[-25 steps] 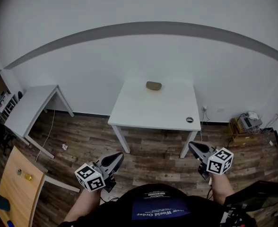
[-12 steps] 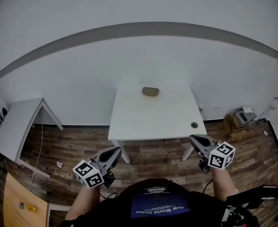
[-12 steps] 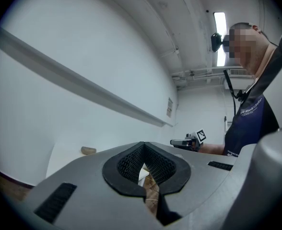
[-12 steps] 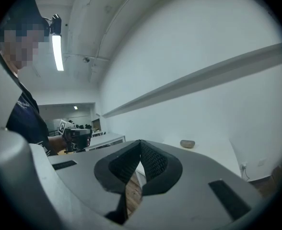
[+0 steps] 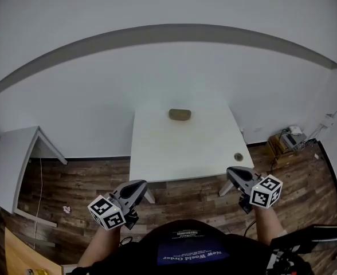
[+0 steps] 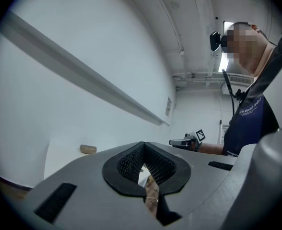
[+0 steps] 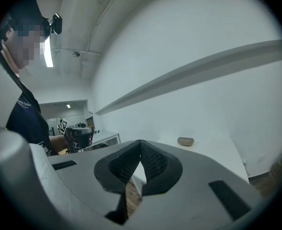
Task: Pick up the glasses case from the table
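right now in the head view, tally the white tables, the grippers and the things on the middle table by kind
white tables: 2 (middle table, side table)
grippers: 2 (left gripper, right gripper)
glasses case: 1
small round object: 1
total: 6

Head view: from above, steeply down, well back from tabletop [image 5: 185, 148].
Gripper views: low, level, along own fingers [image 6: 129, 163], tabletop far.
Shared: tabletop, case [image 5: 180, 115].
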`<state>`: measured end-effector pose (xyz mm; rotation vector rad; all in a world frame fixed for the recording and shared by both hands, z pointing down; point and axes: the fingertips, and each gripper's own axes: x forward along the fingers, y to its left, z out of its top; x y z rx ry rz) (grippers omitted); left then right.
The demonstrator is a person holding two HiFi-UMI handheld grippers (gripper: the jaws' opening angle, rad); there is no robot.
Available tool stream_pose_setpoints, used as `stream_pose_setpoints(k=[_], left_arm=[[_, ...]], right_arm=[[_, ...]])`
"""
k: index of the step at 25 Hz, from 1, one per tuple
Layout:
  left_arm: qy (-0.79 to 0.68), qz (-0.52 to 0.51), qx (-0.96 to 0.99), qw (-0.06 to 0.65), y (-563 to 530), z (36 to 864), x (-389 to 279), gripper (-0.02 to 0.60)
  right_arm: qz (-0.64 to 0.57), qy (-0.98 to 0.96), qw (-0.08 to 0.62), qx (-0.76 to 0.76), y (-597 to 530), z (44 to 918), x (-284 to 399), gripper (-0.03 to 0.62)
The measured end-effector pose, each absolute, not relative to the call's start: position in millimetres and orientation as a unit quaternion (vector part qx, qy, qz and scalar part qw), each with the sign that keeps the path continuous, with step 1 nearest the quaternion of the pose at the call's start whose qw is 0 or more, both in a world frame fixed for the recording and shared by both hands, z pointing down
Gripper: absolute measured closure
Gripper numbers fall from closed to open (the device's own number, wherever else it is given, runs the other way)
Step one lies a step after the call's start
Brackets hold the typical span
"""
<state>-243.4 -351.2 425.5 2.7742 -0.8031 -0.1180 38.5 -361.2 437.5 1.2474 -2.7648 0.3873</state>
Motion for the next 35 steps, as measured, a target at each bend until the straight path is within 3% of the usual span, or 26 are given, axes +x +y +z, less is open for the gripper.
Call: stream_pose_setpoints(k=[12, 20, 28, 35], left_arm=[[-0.347, -0.027, 0.932, 0.106, -457.5, 412.0, -130.8, 0.580], [-0.372, -0.018, 0.918, 0.133, -532.8, 416.6, -60.4, 0.580], [-0.372, -0.024, 0.916, 0.146, -598.8, 436.0, -98.9, 0.580], [-0.332, -0.042, 0.930, 0.149, -675.9, 448.3, -195.8, 0.580]], right_arm=[[0.108, -0.935, 0.030, 0.335, -511.9, 437.6, 140.0, 0.593], [0.129, -0.946, 0.029, 0.297, -612.5, 452.3, 194.3, 0.594], [0.147, -0.942, 0.045, 0.298, -676.8, 474.6, 159.5, 0.594], [0.140, -0.930, 0.047, 0.338, -738.0, 457.1, 66.5, 0.594]])
